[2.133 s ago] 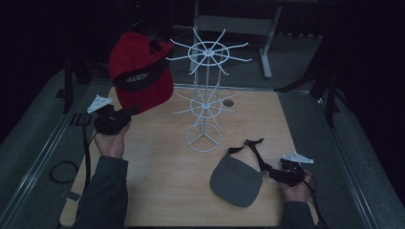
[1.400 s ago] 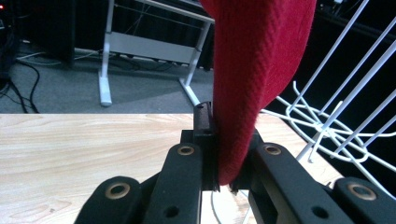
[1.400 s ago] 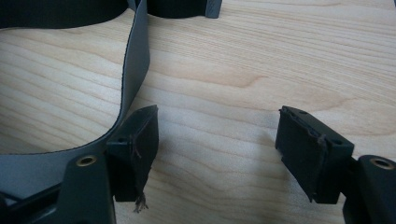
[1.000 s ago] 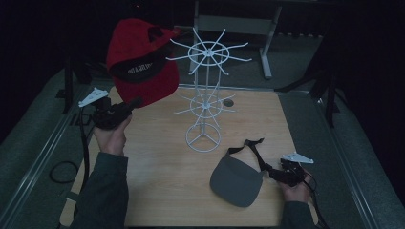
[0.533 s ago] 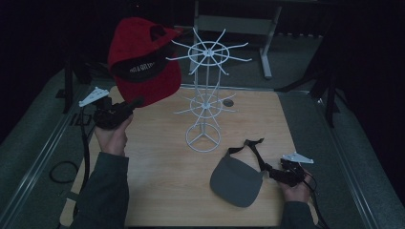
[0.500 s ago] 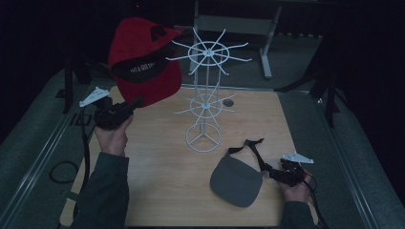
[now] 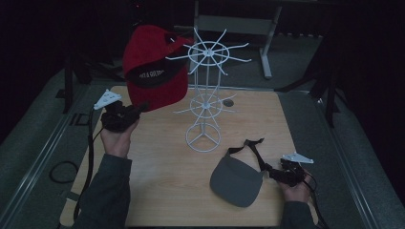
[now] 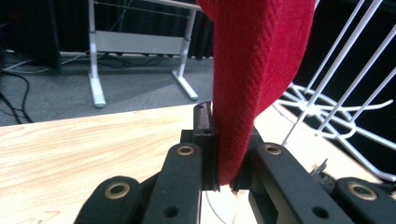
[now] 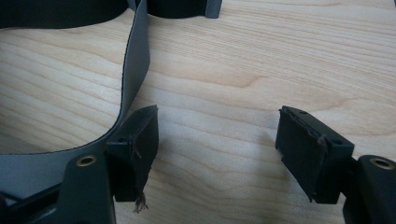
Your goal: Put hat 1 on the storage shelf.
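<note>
The work in hand seems to be hanging caps on the white wire rack [image 7: 206,95], which stands in the middle of the wooden table [image 7: 162,191]. In my judgement it is about in the middle of the first hanging: the red cap [image 7: 152,67] is lifted off the table and held in the upper left of the high view, just beside the top ring of arms of the rack, but I cannot tell if it already touches an arm, and it is not released. The left gripper [image 8: 224,154] has its jaws pressed together on the edge of the red fabric, as the left gripper view shows clearly. The grey visor [image 7: 237,179] lies flat in the lower right part of the table, not yet lifted. The right gripper [image 9: 217,154] rests low over the table with its jaws wide apart, and the grey strap [image 9: 135,60] of the visor runs just beside one jaw, at the left of the right gripper view. Counting: one red cap, one grey visor, one rack with two rings of arms, two grippers.
</note>
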Demonstrator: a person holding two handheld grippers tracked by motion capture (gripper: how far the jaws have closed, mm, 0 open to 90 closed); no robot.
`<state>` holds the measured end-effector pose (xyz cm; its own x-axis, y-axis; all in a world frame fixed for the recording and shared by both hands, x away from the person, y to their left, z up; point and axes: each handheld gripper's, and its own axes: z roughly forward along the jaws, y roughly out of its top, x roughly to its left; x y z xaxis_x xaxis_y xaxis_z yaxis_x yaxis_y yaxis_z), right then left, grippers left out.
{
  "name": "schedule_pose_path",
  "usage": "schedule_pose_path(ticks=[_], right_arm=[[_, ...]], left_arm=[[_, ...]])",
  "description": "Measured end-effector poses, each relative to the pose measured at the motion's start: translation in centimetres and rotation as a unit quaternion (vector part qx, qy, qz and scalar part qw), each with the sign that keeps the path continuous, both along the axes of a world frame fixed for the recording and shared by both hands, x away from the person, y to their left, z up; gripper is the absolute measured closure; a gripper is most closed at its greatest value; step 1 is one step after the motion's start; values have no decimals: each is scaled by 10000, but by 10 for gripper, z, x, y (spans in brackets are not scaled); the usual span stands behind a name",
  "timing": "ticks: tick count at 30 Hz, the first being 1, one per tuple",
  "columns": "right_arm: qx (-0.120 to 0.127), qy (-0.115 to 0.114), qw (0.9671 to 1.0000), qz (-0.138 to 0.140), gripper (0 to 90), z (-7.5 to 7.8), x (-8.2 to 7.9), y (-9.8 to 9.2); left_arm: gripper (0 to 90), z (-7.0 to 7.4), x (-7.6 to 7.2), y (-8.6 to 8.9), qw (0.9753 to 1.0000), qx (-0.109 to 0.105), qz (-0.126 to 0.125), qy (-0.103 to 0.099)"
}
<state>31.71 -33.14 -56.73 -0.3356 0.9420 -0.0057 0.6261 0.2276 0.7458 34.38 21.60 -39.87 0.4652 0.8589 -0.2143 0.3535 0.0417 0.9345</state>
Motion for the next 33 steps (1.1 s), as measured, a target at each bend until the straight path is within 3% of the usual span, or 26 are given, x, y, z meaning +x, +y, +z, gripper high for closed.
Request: schedule_pose_path(ticks=[8, 19, 33], right_arm=[[-5, 2, 10000, 2, 300, 0, 0, 0], [-9, -4, 10000, 11, 300, 0, 0, 0], [-4, -3, 10000, 8, 299, 0, 0, 0]], left_arm=[[854, -13, 1, -1, 9999, 91, 38, 100], [853, -33, 0, -6, 9988, 386, 23, 287], [843, -44, -2, -3, 9986, 381, 59, 359]])
